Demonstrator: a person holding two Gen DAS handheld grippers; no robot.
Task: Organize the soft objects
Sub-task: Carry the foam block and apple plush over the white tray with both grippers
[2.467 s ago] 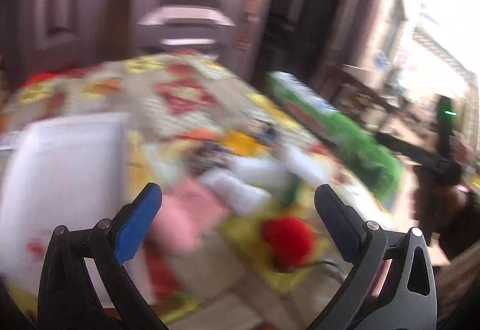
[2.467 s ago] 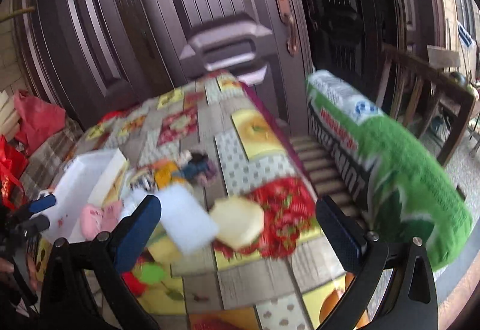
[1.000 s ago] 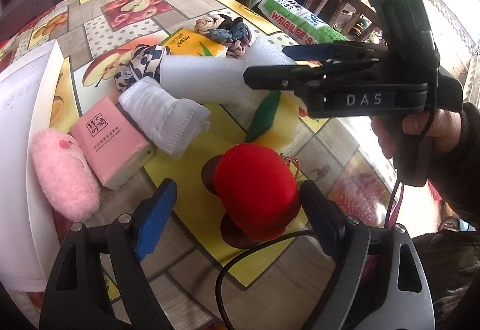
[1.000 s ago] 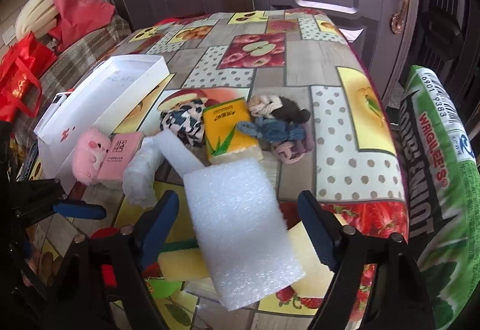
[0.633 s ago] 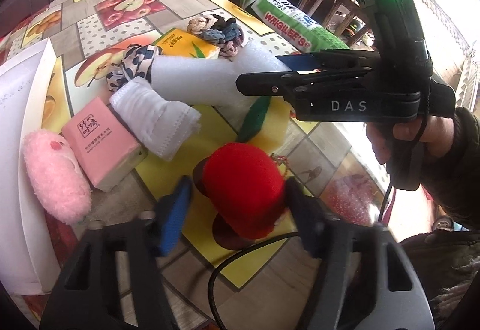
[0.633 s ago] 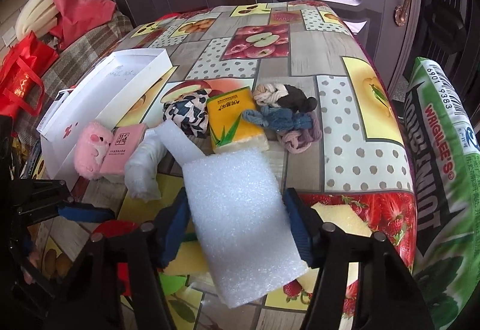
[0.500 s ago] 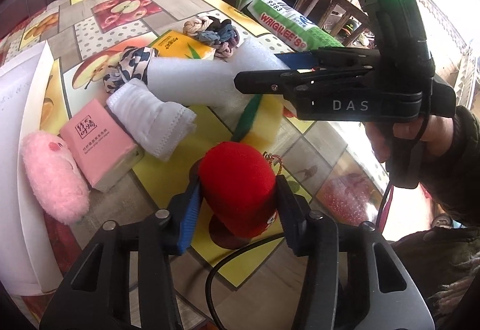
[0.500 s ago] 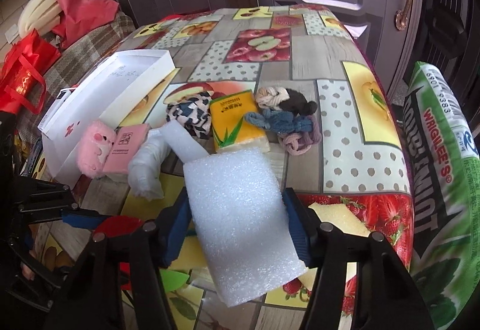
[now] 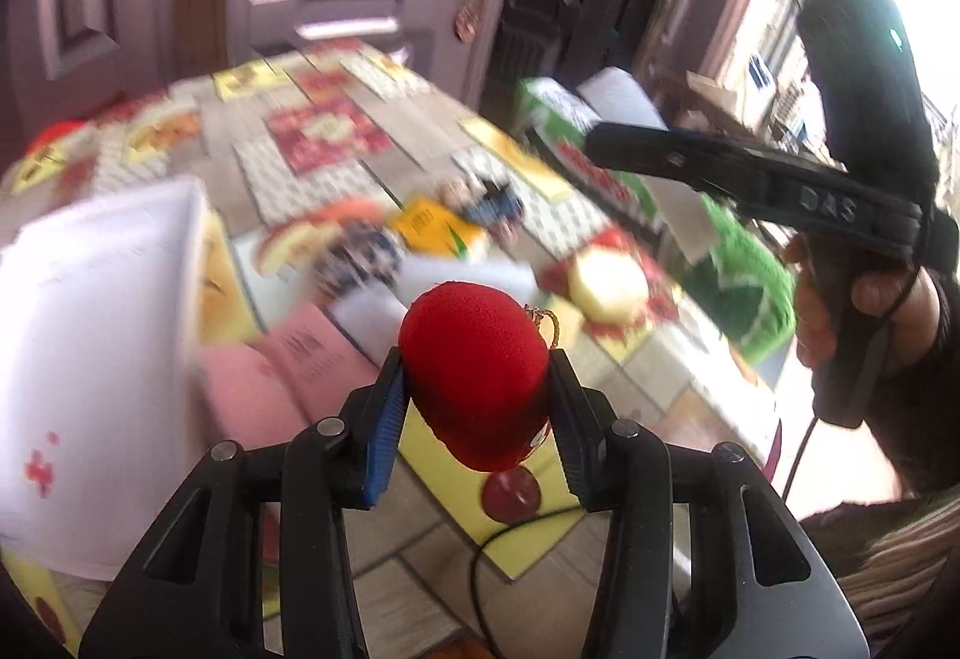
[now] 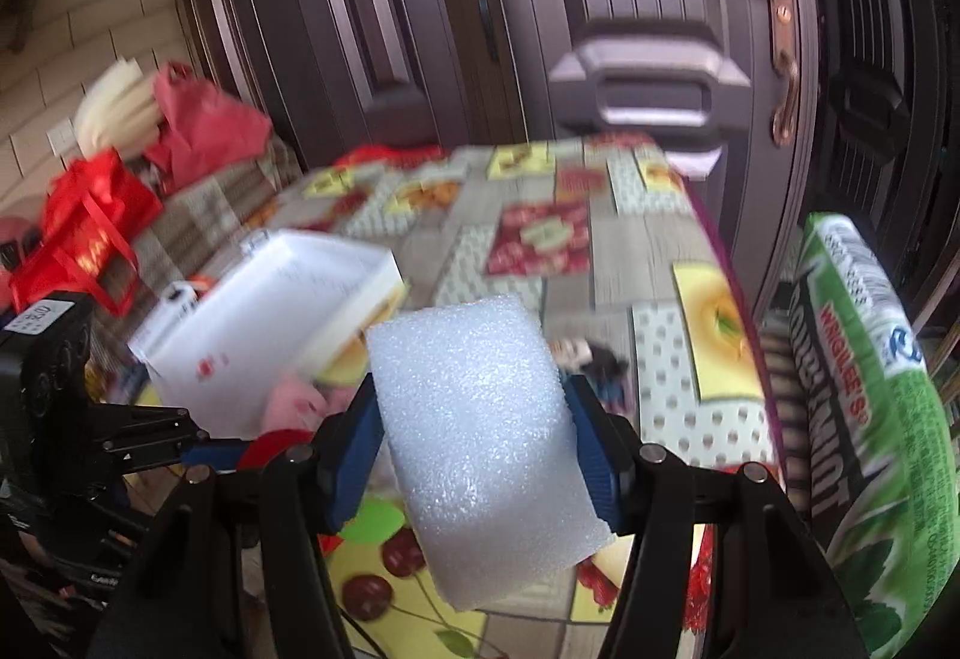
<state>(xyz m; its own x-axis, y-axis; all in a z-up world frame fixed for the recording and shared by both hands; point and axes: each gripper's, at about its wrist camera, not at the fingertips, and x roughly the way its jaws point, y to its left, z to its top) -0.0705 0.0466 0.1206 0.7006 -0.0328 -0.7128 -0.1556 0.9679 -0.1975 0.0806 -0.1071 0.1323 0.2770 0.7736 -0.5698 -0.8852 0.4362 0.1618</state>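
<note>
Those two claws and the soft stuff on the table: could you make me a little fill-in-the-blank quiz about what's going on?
1. The left claw is shut on a soft ____ ball.
2. The right claw grips a block of white ____.
3. The open box on the table is ____ in colour.
4. The yellow packet lies on the ____.

Missing words: red; foam; white; table

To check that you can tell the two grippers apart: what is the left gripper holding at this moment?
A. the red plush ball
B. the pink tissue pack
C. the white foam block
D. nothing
A: in the left wrist view the left gripper has both pads pressed against the red plush ball, while the white foam block sits in the right gripper.
</note>
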